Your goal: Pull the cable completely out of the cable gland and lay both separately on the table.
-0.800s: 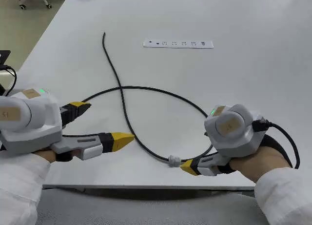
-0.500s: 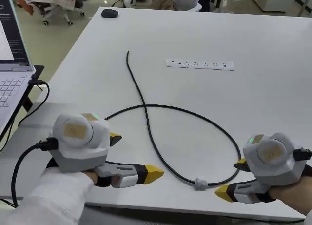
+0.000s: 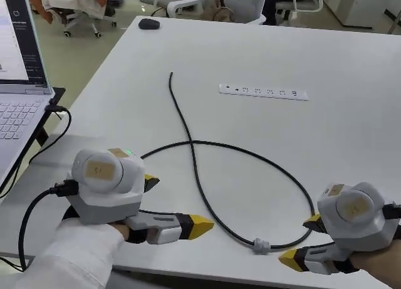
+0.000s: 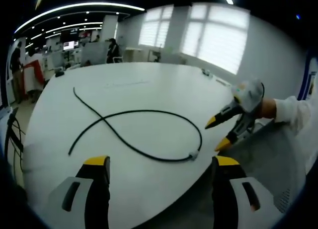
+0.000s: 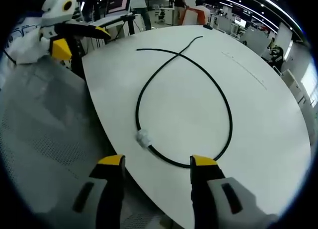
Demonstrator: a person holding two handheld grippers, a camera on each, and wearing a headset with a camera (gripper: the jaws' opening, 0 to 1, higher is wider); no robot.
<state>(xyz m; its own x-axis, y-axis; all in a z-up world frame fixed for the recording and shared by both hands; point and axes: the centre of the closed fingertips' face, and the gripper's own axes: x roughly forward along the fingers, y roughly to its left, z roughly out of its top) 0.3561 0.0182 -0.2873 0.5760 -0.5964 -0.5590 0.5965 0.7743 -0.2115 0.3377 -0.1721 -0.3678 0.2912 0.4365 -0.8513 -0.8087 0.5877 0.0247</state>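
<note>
The right gripper (image 3: 294, 241) had its two yellow-tipped jaws spread apart with nothing between them, and the left gripper (image 3: 182, 203) was likewise wide open and empty. In each gripper view the jaws framed only bare table (image 3: 250, 57) and the work beyond. The cable gland (image 3: 260, 244) lay on the table near the front edge, just ahead of the right gripper's tips but apart from them, still threaded on the black cable (image 3: 194, 170) at the near side of its loop. A moment earlier the right gripper's lower tip had sat right beside the gland. By this moment a clear gap had opened, so that gripper had drawn back slightly rather than closed in. The cable kept the same shape, a loop crossing over itself with one free end running up towards the power strip (image 3: 263, 92). The laptop (image 3: 15, 82) appearing at the left looked like a lift of the headset, not any shift of the things. By my reading nothing had been gripped and no pulling had begun: gland and cable were still joined, and the whole task remained ahead.
</note>
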